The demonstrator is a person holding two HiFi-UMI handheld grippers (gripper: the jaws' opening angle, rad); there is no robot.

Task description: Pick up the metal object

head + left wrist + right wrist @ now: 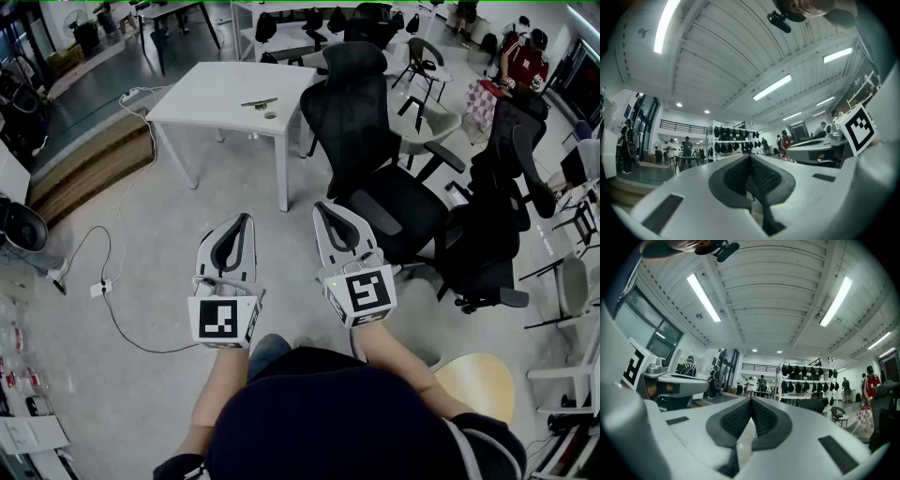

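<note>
A thin metal object point(258, 102) lies on the white table point(206, 98) far ahead, with a small round item point(270, 115) beside it. My left gripper point(245, 219) and right gripper point(322, 207) are held side by side close to my body, well short of the table. Both are shut, tips touching, with nothing between them. The left gripper view shows my left gripper point(750, 157) tilted up toward the ceiling, and the right gripper view shows my right gripper point(751, 400) tilted the same way. The metal object appears in neither gripper view.
Black office chairs point(375, 141) stand right of the table and just ahead of my right gripper. A cable and power strip point(101, 286) lie on the floor at left, beside a wooden step point(89, 169). People and shelves of dark helmets point(811, 373) fill the far room.
</note>
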